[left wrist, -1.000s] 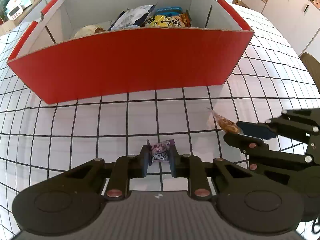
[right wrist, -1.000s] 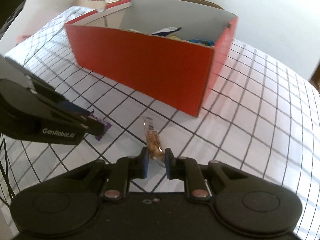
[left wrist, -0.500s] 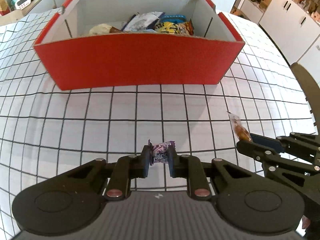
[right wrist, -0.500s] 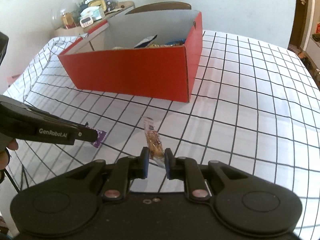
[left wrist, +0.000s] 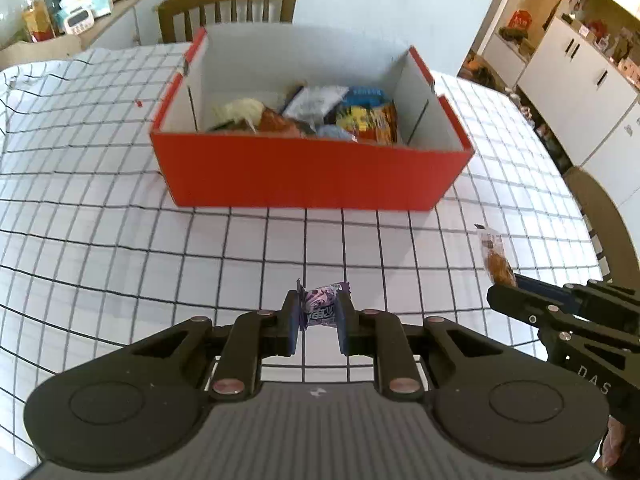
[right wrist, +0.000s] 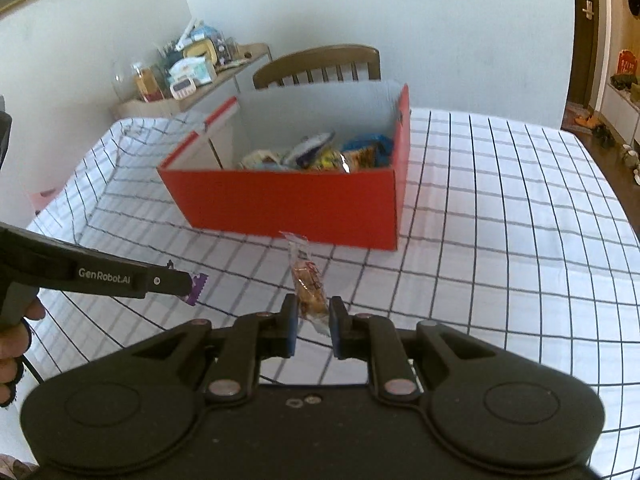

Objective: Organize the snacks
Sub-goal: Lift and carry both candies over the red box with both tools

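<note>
On the left, the left gripper (left wrist: 319,317) pinches a small purple candy (left wrist: 319,305) by its wrapper, jaws pressed onto it, clear of the checked worktop (left wrist: 120,240). In the right wrist view the same gripper (right wrist: 176,282) shows from the side, a purple wrapper end poking past its tip.

Ahead, in the middle, stands the red box (left wrist: 312,178), open at the top and white inside. It already holds a heap of packets: a pale one at the left, an orange-brown one, a white-grey one, a blue one and a yellow-orange one at the right. So most of the sorting looks done. No other loose snack shows on the cloth in either view.

To the right, the right gripper (right wrist: 313,316) is clamped on the lower end of a long clear sachet (right wrist: 306,280) with a brown biscuit-like filling. The sachet stands up from the jaws, its crimped top leaning slightly left. It too is off the worktop, short of the box's near wall.

What seems left: carry both pieces over the near wall and drop them in. The candy is small, crinkly and twisted at both ends; the sachet is thin, glossy and floppy, likely to swing when moved.
</note>
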A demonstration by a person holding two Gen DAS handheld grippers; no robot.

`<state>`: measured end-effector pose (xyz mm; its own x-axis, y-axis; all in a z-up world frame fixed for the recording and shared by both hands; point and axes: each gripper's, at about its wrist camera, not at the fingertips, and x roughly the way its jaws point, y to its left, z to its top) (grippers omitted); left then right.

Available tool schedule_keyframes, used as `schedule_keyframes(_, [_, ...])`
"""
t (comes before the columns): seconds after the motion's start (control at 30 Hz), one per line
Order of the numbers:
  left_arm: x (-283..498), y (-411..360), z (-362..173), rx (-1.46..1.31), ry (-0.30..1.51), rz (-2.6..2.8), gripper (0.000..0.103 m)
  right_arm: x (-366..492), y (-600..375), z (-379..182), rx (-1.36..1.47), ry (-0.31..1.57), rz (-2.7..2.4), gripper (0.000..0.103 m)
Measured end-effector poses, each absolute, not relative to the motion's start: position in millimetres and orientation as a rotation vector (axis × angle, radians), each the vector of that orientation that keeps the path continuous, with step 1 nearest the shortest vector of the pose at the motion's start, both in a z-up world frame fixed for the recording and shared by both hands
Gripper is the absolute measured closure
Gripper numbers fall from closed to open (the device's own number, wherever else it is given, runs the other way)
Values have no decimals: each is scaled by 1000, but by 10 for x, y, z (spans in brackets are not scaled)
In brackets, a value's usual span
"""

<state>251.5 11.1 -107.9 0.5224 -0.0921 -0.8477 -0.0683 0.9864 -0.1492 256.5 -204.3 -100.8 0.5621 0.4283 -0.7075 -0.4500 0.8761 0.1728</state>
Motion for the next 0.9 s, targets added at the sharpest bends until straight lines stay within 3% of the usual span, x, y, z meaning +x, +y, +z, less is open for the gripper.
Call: schedule_keyframes(0.9, [3015,455,-272,-192,868,66,85,3048,-1561,-249,-45,671,495,89])
